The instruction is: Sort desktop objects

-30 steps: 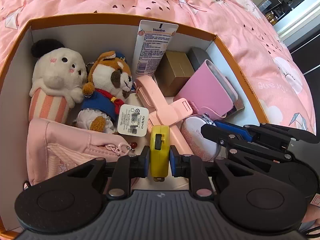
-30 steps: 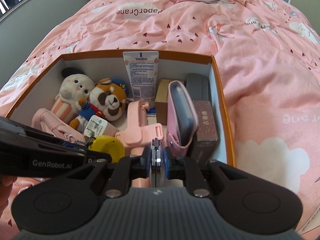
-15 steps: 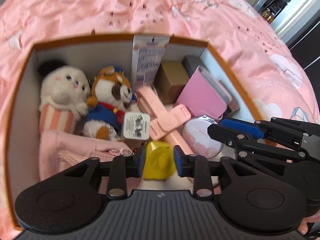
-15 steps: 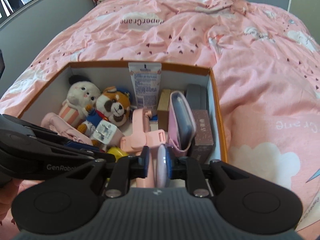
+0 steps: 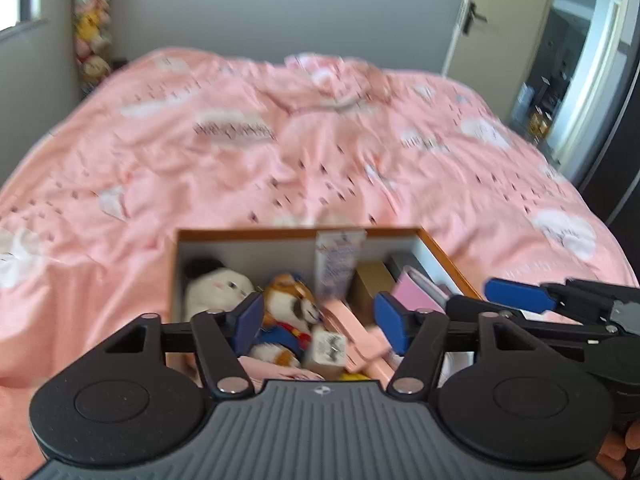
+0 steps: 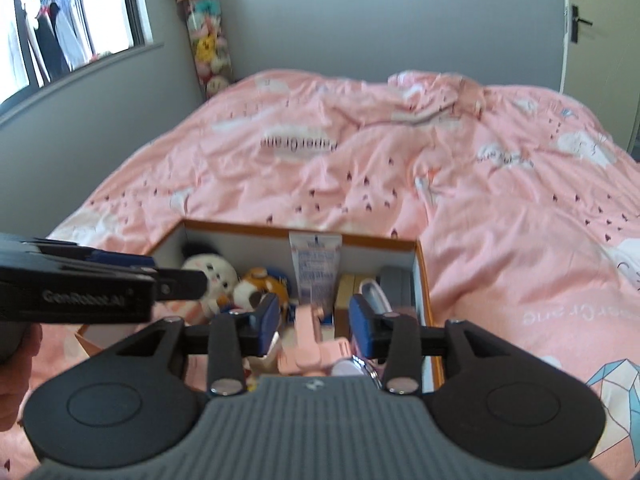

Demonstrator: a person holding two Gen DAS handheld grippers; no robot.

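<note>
An orange-rimmed box (image 5: 296,233) sits on the pink bed, filled with a white plush (image 5: 216,286), a fox plush (image 5: 290,300), a Vaseline tube (image 5: 334,264), a pink holder (image 6: 308,340) and a pink pouch (image 5: 414,294). A yellow tape measure (image 5: 352,376) and a round compact (image 6: 346,368) lie at the box's near end, mostly hidden. My left gripper (image 5: 320,326) is open and empty above the box. My right gripper (image 6: 314,318) is open and empty above the box; it also shows in the left wrist view (image 5: 520,296).
A pink duvet (image 6: 400,168) covers the bed all around the box (image 6: 422,268). A grey wall, a window and a hanging column of plush toys (image 6: 204,40) stand behind. A door (image 5: 476,20) is at the far right.
Both grippers have opened, let go of the yellow tape measure and the round compact into the box, and pulled back and up away from it.
</note>
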